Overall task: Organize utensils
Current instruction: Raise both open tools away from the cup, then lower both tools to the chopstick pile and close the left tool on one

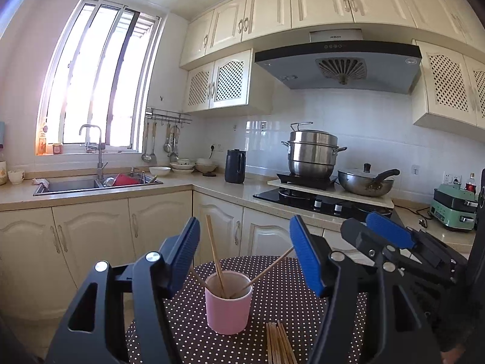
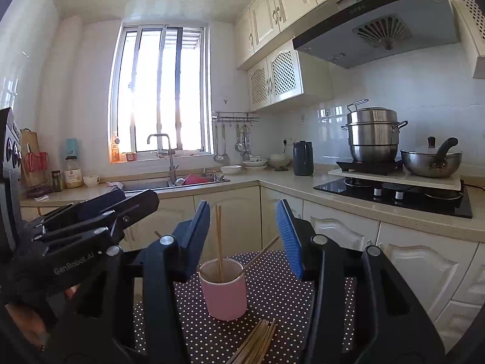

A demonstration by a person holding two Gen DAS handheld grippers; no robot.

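Observation:
A pink cup (image 1: 229,306) (image 2: 224,294) stands on a small table with a dark polka-dot cloth (image 1: 291,309) (image 2: 282,300). A few wooden chopsticks (image 1: 213,245) (image 2: 219,236) lean inside the cup. A bundle of several more chopsticks (image 1: 280,345) (image 2: 254,342) lies on the cloth in front of it. My left gripper (image 1: 245,230) (image 2: 136,200) hangs open above the near side of the cup with nothing between its blue pads. Just to its right, my right gripper (image 2: 244,212) (image 1: 357,221) is also open and empty, pointing at the cup.
Cream cabinets and an L-shaped counter (image 1: 212,186) run behind the table. On it are a sink (image 1: 72,185) with dishes, bowls (image 1: 182,166), a dark kettle (image 1: 235,166), and a hob (image 1: 318,203) with a steel steamer pot (image 1: 312,151) and a wok (image 1: 366,182).

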